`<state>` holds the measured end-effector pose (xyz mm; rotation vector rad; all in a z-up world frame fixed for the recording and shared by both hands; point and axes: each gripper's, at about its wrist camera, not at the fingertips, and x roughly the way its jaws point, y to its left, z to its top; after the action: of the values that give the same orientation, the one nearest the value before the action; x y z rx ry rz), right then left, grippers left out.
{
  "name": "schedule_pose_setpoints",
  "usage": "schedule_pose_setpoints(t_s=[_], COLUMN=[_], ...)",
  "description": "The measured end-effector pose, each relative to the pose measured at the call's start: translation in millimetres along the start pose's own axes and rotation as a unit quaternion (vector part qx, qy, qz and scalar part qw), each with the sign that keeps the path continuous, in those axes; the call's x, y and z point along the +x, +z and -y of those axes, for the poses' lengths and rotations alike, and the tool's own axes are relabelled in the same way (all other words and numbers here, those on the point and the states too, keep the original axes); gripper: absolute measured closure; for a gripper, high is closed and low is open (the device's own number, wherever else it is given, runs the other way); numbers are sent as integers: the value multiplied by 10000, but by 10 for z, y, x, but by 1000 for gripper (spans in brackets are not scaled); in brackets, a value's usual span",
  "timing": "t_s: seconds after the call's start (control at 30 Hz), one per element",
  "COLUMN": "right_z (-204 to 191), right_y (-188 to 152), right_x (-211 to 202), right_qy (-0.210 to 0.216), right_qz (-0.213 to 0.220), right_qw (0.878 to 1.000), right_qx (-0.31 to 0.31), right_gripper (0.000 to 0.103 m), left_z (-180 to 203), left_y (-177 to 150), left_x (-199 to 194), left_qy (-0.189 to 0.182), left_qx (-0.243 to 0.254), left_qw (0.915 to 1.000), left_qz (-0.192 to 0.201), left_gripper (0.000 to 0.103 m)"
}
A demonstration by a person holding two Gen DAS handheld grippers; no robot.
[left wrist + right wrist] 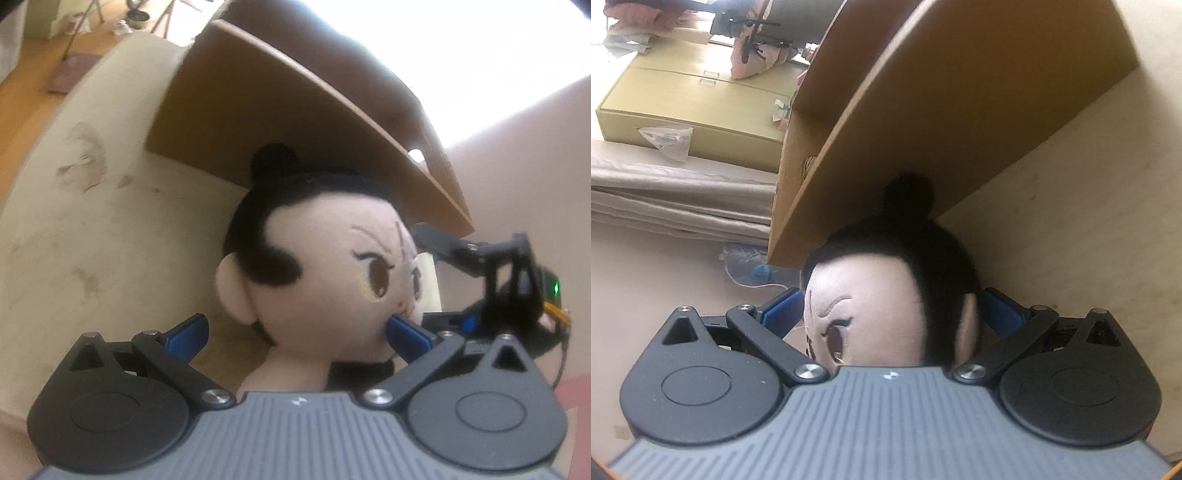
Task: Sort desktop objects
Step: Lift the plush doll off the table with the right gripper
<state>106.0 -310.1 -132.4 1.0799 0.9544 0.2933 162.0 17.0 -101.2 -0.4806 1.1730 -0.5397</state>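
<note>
A plush doll [325, 266] with black hair, a top bun and a pale face sits on the cream table [92, 221], right in front of an open cardboard box [295, 110]. My left gripper [297, 330] is open around the doll's head. Its right pad [406, 328] presses the cheek, while the left pad [190, 330] stands clear of the ear. My right gripper [892, 310] is shut on the doll [871, 314], with one pad at the face edge and one at the ear. That gripper [424, 277] also shows in the left wrist view, at the doll's face. The box [960, 110] stands just behind the bun.
The tabletop [1071, 240] is stained and runs to a curved edge at the left. Beyond it lie a wooden floor with tripod legs [74, 37], a flat cardboard carton [683, 107], folded bedding [665, 195] and a plastic bag [750, 266].
</note>
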Motion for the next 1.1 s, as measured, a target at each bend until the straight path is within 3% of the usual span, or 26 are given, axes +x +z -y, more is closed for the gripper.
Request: schedule_pose_setpoints(t_s=[0.2, 0.43, 1.1], right_z=[-57, -163, -215], right_y=[-20, -27, 77], right_x=[-18, 8, 150], right_qy=[-55, -222, -335], right_qz=[-39, -101, -228], right_qw=[9999, 9981, 9961], right_qx=[-128, -573, -786], right_gripper=[1, 1, 1], left_z=[182, 407, 166], left_y=[17, 82, 670], left_x=[52, 125, -27], left_qy=[93, 475, 903], left_qx=[328, 684, 772], left_qw=[9994, 9963, 9927], left_qz=[-90, -229, -219], left_gripper=[0, 0, 0])
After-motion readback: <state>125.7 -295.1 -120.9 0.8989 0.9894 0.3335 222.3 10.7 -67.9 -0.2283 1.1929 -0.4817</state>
